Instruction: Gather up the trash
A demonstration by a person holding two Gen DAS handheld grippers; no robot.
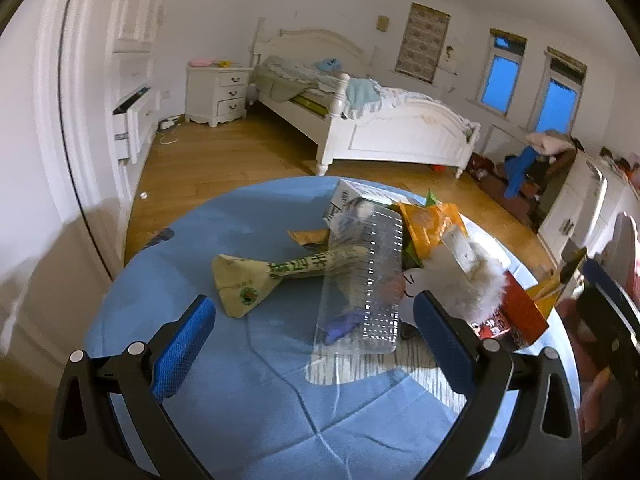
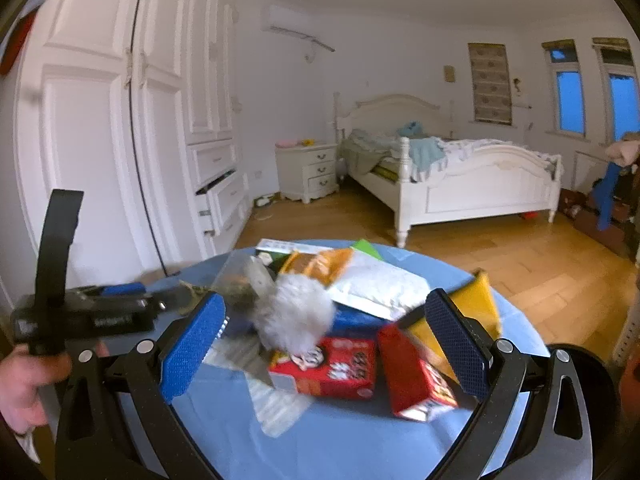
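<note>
Black-framed left gripper (image 1: 314,322) and right gripper (image 2: 326,326), blue textured pads (image 2: 188,344), silver pivot screws (image 2: 144,346).

My finger pads (image 1: 182,346) blue mesh on black frames. Tablecloth (image 1: 256,412) plain light blue. Clear ribbed bottle (image 1: 366,280). Beige crumpled carton (image 1: 256,280), green print. Orange snack bag (image 2: 320,266). Red boxes (image 2: 340,368), white lettering. Fluffy white-grey tuft (image 2: 294,318). Floor (image 2: 540,264) honey wood.
</note>
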